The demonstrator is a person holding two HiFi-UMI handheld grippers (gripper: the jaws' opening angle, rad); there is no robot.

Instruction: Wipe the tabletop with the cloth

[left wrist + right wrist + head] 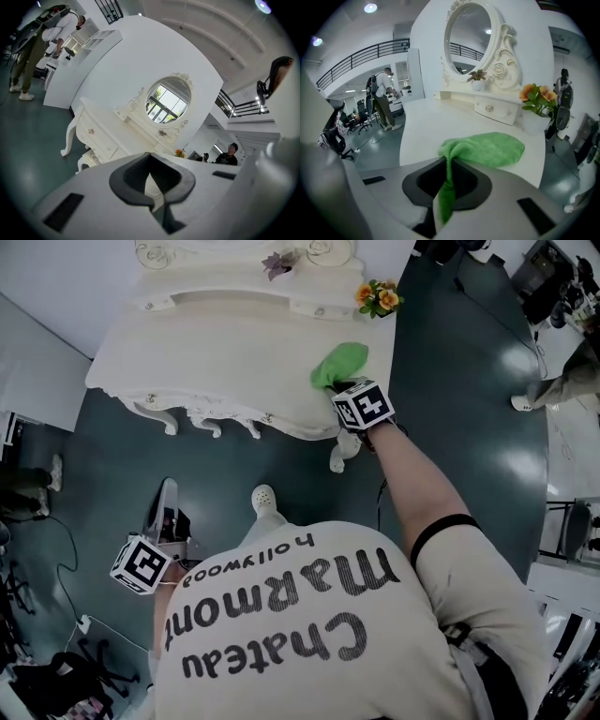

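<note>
Pinching a fold of the green cloth point(487, 147), the right tongs point(446, 187) are clenched on it. The rest of the cloth lies spread on the white table point(234, 343) by its 3 o'clock edge, near the orange flowers point(378, 298). At 8 o'clock the left tongs point(151, 185) hang clenched on nothing, over the floor point(112, 484).

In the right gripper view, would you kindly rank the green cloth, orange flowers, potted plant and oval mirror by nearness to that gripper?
1. Green cloth, pinched in the right gripper's jaws.
2. Orange flowers, off to the right.
3. Potted plant, farther back, centre.
4. Oval mirror, behind the plant.
</note>
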